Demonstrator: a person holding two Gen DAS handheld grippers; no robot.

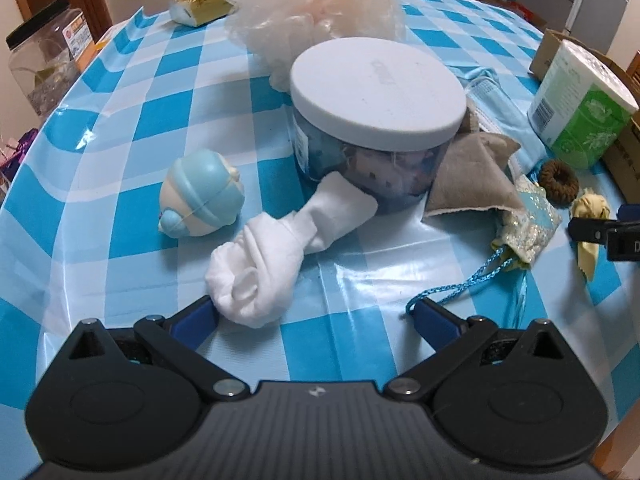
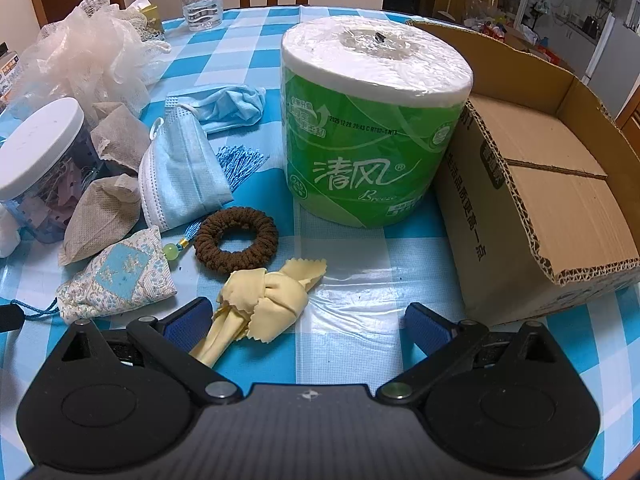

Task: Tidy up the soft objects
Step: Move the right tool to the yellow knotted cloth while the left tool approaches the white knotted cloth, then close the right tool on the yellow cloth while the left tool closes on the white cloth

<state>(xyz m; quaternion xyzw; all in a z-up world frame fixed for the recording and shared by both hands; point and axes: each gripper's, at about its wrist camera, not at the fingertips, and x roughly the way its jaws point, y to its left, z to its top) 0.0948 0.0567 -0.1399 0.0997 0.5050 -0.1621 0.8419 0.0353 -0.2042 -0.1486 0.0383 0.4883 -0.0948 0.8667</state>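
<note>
Checked tabletop (image 2: 360, 332) clutter surrounds you: both tongs (image 1: 316, 316) (image 2: 308, 320) spread wide, empty, left straddling white sock (image 1: 260, 272), right yellow cloth (image 2: 264, 300), likely for boxing.

Even indoor light, fairly bright, comes from overhead. White glare streaks the glossy cloth (image 1: 360, 280) before the jar (image 1: 376, 120), which casts a soft shadow. Fisheye bends the worktop's (image 2: 360, 340) rim; far rooms look blurred, corners dark.
</note>
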